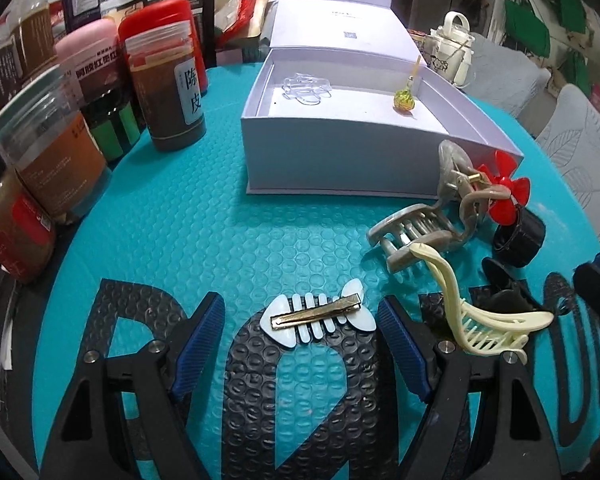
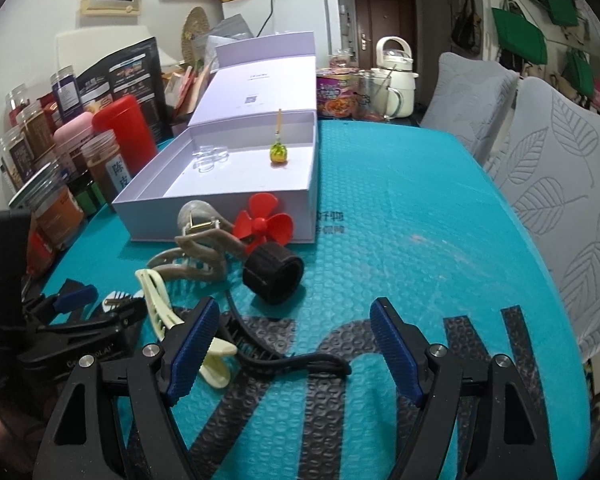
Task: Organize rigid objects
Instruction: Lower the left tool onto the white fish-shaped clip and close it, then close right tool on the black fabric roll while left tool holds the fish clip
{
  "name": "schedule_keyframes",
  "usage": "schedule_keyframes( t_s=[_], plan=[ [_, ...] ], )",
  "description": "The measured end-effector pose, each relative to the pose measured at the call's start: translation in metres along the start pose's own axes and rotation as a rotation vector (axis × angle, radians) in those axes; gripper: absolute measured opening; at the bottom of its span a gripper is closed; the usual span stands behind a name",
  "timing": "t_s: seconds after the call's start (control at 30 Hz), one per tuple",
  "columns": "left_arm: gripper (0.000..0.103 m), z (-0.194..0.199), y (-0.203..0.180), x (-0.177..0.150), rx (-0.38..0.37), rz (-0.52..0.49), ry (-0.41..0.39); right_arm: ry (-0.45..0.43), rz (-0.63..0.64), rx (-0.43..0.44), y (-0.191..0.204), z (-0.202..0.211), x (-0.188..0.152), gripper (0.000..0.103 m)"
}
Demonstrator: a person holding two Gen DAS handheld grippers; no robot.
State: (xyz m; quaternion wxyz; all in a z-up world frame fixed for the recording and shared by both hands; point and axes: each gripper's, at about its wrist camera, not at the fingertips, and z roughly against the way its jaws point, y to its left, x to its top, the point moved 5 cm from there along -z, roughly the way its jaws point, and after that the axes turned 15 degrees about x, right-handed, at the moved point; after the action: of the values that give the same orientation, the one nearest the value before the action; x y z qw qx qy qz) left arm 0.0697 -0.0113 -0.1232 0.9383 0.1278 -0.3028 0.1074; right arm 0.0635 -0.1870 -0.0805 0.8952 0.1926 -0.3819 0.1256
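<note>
My left gripper (image 1: 300,322) is open, its blue pads either side of a white fishbone hair clip (image 1: 318,317) lying on the teal mat. My right gripper (image 2: 294,330) is open above a black claw clip (image 2: 284,354). A cream claw clip (image 1: 484,320) lies right of the left gripper and shows in the right wrist view (image 2: 168,312). A grey-beige claw clip (image 1: 424,232), a red fan propeller (image 1: 506,188) and a black ring (image 1: 518,240) lie in front of the open white box (image 1: 340,156). The box holds a clear clip (image 1: 306,88) and a green lollipop (image 1: 404,98).
Jars and bottles (image 1: 168,80) line the left side of the table. The box lid (image 1: 340,20) stands behind the box. A cream kettle (image 2: 396,76) and a snack tub (image 2: 336,94) stand at the far end. Cushioned chairs (image 2: 560,184) are on the right.
</note>
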Motion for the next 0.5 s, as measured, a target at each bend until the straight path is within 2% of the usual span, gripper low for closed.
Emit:
schedule_keyframes(
  t_s=[0.03, 0.07, 0.1, 0.17, 0.5],
  plan=[
    [0.078, 0.0002, -0.0001, -0.0002, -0.005, -0.001, -0.002, -0.001, -0.003, -0.001, -0.0009, 0.0003, 0.0000, 0.078],
    [0.073, 0.0009, -0.0001, -0.0002, -0.009, -0.006, -0.005, -0.001, -0.007, -0.001, -0.0017, 0.0004, -0.0002, 0.078],
    [0.064, 0.0019, 0.0004, -0.0002, -0.010, -0.010, -0.010, -0.001, -0.009, 0.000, -0.0026, 0.0007, -0.0004, 0.078],
    [0.057, 0.0027, -0.0011, 0.0010, -0.015, -0.015, -0.013, -0.001, -0.012, 0.001, -0.0031, 0.0011, -0.0005, 0.078],
    [0.057, 0.0071, 0.0074, 0.0002, -0.115, -0.007, -0.012, -0.003, 0.013, 0.000, 0.0043, 0.0003, 0.0011, 0.078]
  ],
)
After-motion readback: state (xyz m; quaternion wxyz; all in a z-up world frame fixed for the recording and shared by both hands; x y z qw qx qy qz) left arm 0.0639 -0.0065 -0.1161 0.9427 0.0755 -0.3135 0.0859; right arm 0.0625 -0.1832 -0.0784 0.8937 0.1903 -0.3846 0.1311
